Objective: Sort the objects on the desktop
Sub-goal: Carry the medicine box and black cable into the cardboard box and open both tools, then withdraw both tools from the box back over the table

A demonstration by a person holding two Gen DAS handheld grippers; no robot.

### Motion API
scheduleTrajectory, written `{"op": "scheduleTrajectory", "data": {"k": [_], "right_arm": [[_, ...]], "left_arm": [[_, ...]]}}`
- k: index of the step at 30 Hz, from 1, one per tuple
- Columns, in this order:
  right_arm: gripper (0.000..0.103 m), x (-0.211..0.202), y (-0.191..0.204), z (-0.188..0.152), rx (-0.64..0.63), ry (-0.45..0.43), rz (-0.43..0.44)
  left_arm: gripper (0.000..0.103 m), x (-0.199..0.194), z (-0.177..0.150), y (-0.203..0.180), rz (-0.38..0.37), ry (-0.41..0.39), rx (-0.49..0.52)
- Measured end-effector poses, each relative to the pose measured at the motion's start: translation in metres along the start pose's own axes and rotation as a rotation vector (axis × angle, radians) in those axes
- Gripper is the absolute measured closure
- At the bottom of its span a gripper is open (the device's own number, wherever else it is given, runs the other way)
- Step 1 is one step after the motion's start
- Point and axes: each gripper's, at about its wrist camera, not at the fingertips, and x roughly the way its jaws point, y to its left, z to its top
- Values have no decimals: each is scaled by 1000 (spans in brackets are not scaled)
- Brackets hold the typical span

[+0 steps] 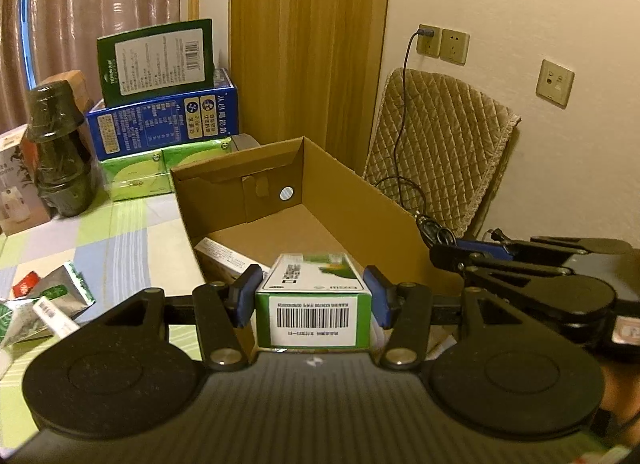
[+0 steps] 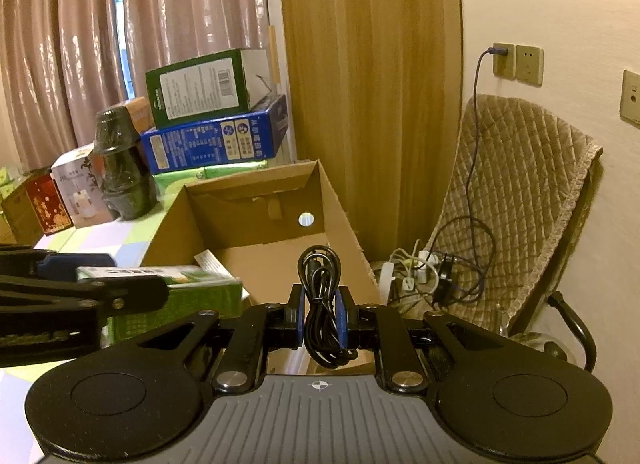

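Observation:
My left gripper (image 1: 312, 292) is shut on a green and white carton (image 1: 316, 296) with a barcode end facing me, held over the near edge of an open cardboard box (image 1: 360, 200). The carton also shows in the right wrist view (image 2: 188, 288). My right gripper (image 2: 320, 312) is shut on a coiled black cable (image 2: 320, 296), held above the same cardboard box (image 2: 344, 224) near its right wall. A white packet (image 1: 224, 254) lies inside the box at its left.
Stacked boxes (image 1: 164, 104) and a dark wrapped jar (image 1: 60, 148) stand at the back of the checked tablecloth (image 1: 120, 232). Loose packets (image 1: 52, 300) lie at the left. A padded chair (image 2: 520, 184) with a power strip and cables (image 2: 424, 272) stands right of the table.

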Motion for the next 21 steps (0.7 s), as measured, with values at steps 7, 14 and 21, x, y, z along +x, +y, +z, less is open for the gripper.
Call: {"op": "scheduleTrajectory", "data": {"k": [7,14,21], "right_arm": [[91,10,3,-4,-5,18,14],[90,22,15,3,3,8,85],[57,12,12,10,52,-27,96]], "left_arm": [[53,6,-9,22,29,-8,-58],[45,-11,-18,52,67,-15,-132],[38,-29,-30,67,96,-19,-166]]}}
